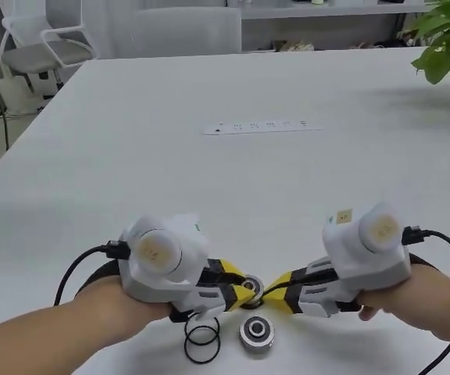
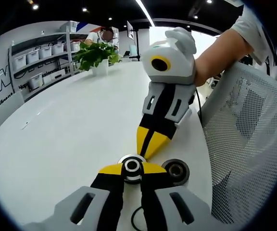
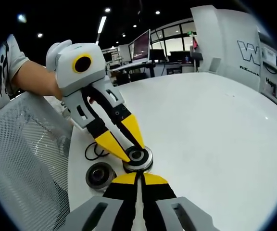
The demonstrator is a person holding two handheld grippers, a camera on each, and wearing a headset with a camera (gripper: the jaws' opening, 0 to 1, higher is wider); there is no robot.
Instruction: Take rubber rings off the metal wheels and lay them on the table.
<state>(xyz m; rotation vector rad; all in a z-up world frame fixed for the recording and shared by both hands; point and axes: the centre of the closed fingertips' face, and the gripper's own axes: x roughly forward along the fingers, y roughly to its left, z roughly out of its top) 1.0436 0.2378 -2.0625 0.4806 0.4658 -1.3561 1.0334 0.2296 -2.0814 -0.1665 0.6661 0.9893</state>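
Step in hand: stripping a ring from a wheel. Left gripper [image 3: 132,150] clamps the wheel [image 2: 132,166] by the table's [image 1: 272,187] near edge. Right gripper [image 2: 148,146] has its jaws pressed together, tips at the wheel's rim; whether they pinch rubber is unclear. Next move likely: peel the ring off and lay it by the loose rings [image 1: 202,340]. A second wheel [image 1: 256,332] sits beside them, its rubber hard to make out.
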